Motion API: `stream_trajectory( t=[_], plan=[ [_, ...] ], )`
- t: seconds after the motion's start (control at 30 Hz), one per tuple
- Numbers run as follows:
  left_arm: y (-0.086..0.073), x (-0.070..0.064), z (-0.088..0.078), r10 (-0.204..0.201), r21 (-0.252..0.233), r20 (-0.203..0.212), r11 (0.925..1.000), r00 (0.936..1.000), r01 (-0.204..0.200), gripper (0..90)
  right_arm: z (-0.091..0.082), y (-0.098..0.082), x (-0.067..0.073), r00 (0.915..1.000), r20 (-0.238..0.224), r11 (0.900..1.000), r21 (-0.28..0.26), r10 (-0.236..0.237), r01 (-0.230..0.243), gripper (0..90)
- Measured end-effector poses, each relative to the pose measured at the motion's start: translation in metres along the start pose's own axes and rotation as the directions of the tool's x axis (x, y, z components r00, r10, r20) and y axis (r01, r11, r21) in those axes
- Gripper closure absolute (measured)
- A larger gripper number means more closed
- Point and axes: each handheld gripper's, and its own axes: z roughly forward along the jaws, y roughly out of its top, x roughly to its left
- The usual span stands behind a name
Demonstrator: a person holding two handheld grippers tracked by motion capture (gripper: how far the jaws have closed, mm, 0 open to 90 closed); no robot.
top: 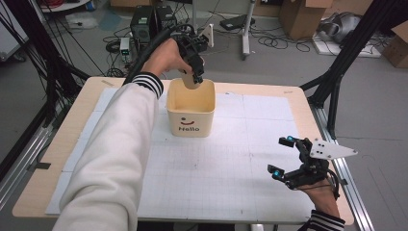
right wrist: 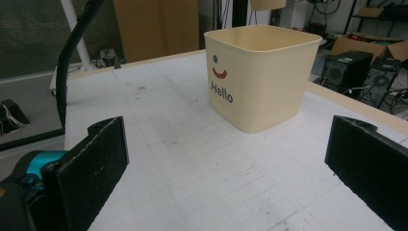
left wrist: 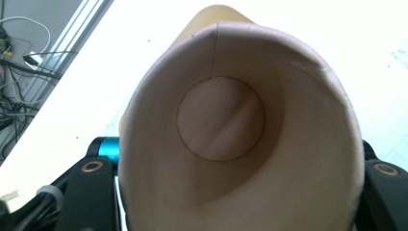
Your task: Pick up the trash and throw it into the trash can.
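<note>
A tan paper cup (top: 188, 81) hangs over the far rim of a cream square bin (top: 191, 120) that bears a smiley and the word "Hello". My left gripper (top: 197, 76) points down and is shut on the cup. In the left gripper view the cup's open mouth (left wrist: 221, 144) faces the camera, squeezed oval between the two black jaws. My right gripper (top: 281, 156) rests low at the table's near right, open with nothing between its jaws. From the right gripper view the bin (right wrist: 262, 91) stands ahead, and the cup's bottom (right wrist: 267, 4) shows above it.
The bin stands on a white gridded mat (top: 216, 168) on a wooden table. Black frame posts (top: 337, 72) rise at the right and left edges. Cables, black cases (top: 144, 24) and cardboard boxes (top: 300, 14) lie on the floor beyond the table.
</note>
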Motion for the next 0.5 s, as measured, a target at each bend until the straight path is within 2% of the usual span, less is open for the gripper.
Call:
stream_trajectory(
  t=[0.13,0.17,0.2,0.23,0.5],
  plan=[
    [-0.003,0.001,0.009,-0.012,-0.012,0.027,0.9999,0.9996,0.013,35.1,0.000,0.000,0.000,1.0000,-0.001,1.000,-0.002,0.000,0.000,0.3],
    [-0.005,0.001,0.012,-0.014,-0.002,0.029,0.9999,0.9995,0.014,35.1,0.000,0.000,0.000,1.0000,-0.002,1.000,-0.001,-0.003,0.003,0.3],
    [-0.006,0.001,0.016,-0.002,0.023,0.008,0.9997,1.0000,0.002,35.1,0.000,0.000,0.000,1.0000,-0.002,1.000,-0.001,-0.002,0.002,0.3],
    [-0.007,0.001,0.019,-0.001,0.035,0.005,0.9994,1.0000,0.001,34.9,0.001,0.000,0.000,1.0000,-0.004,1.000,0.002,0.000,0.000,0.2],
    [-0.005,-0.002,0.031,0.017,0.053,0.013,0.9984,0.9998,-0.017,34.9,0.002,0.000,0.001,1.0000,-0.006,1.000,0.004,0.000,0.000,0.2]
  ],
)
